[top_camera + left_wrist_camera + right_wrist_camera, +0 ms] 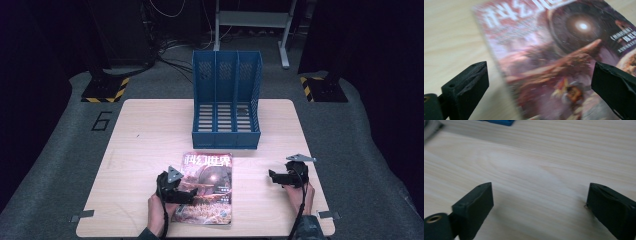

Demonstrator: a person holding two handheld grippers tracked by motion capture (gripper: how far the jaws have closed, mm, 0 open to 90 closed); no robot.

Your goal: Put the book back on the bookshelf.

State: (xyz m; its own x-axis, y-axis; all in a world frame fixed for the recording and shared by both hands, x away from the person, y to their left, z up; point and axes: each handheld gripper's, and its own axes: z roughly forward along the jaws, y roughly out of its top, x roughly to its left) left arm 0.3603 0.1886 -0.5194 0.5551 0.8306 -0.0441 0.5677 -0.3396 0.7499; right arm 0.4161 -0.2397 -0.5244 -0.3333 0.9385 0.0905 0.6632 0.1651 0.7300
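One magazine (554, 62) just beneath the left hand-held gripper (540, 82), jaws wide apart.

We hold the left gripper (187, 192) low at the near middle of the scene, its jaws spread wide and pointing right. Our left hand (156, 206) grips it from the near side, the forearm coming in from the near edge. The right gripper (272, 176) sits well apart at the near right, jaws wide apart and pointing left, with our right hand (301, 194) behind it.
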